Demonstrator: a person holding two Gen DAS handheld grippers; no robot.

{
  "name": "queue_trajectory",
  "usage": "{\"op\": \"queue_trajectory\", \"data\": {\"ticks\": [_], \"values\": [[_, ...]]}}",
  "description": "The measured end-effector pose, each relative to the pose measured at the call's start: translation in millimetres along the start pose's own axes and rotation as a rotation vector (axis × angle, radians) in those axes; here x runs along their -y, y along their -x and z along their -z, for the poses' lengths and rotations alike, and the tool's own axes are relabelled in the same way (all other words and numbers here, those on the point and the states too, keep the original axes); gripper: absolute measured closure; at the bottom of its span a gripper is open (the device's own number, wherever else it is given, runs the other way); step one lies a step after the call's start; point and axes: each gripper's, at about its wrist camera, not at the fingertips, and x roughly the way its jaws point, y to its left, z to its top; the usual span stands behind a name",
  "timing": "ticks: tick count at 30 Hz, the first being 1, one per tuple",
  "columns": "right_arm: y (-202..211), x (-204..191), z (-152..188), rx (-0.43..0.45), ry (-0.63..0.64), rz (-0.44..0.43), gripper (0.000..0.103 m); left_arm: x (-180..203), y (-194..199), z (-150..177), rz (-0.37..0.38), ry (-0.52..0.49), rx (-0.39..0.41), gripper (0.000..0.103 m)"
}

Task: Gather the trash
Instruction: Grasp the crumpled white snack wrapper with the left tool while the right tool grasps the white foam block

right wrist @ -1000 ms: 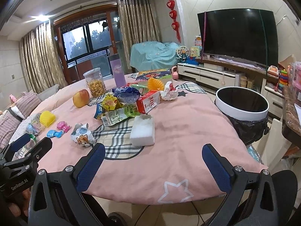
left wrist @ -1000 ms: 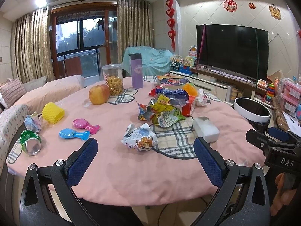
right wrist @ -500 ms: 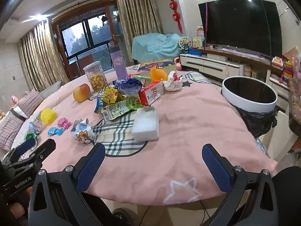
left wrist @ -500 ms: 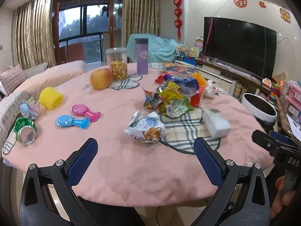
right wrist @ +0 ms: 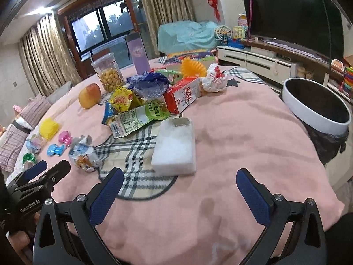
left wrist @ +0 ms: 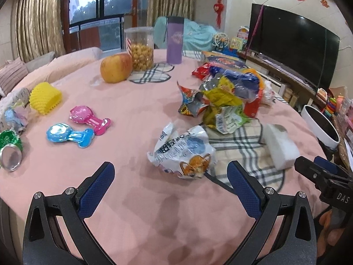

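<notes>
My left gripper (left wrist: 169, 177), jaws wide and empty, faces the crumpled wrapper (left wrist: 183, 152) straight ahead near the tabletop's (left wrist: 141, 198) front edge, nearer than my equally open right gripper (right wrist: 179, 182).

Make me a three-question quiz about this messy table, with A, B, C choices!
1. Where is the trash bin?
A. on the table
B. beside the table, below its edge
C. under the TV

2. What colour is the milk carton?
A. red and white
B. green
C. black

3. How are the left gripper jaws?
A. shut on a wrapper
B. shut on nothing
C. open, holding nothing

Answers:
1 B, the white-rimmed bin with its black bag stands next to the pink tablecloth, lower than the tabletop.
2 A, the carton lying on its side is red with white panels.
3 C, both blue pads sit wide apart, and the crumpled cartoon wrapper lies on the cloth ahead of them, untouched.
</notes>
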Motion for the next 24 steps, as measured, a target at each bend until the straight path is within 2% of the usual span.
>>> {"op": "queue_trajectory", "data": {"ticks": [5,7,8,9,10,12,13,19,24], "values": [[-25,1,-8,-0.049,-0.004,-0.009,0.009,-3,-19,-6,0.019,0.017,-0.036,0.003],[-33,0,-10,-0.059,0.001,0.000,0.016,0,-26,-7,0.030,0.009,-0.054,0.014],[-38,2,-11,-0.071,-0.002,-0.001,0.019,2,-30,-7,0.041,0.007,-0.068,0.028],[-42,3,-12,-0.082,-0.007,-0.005,0.026,4,-33,-7,0.058,0.005,-0.083,0.045],[-46,4,-12,-0.091,-0.011,-0.007,0.038,5,-37,-6,0.078,0.005,-0.098,0.049],[-50,8,-11,-0.106,-0.029,-0.051,0.052,8,-36,-4,0.090,0.007,-0.091,0.051],[-49,10,-11,-0.103,-0.034,-0.059,0.053,9,-34,-5,0.093,0.005,-0.088,0.051],[-27,28,-14,-0.070,-0.065,-0.099,0.054,34,-21,-9,0.180,-0.021,-0.079,0.053],[-14,53,-21,-0.047,-0.095,-0.080,0.054,72,-17,-16,0.231,-0.087,-0.074,0.053]]}}
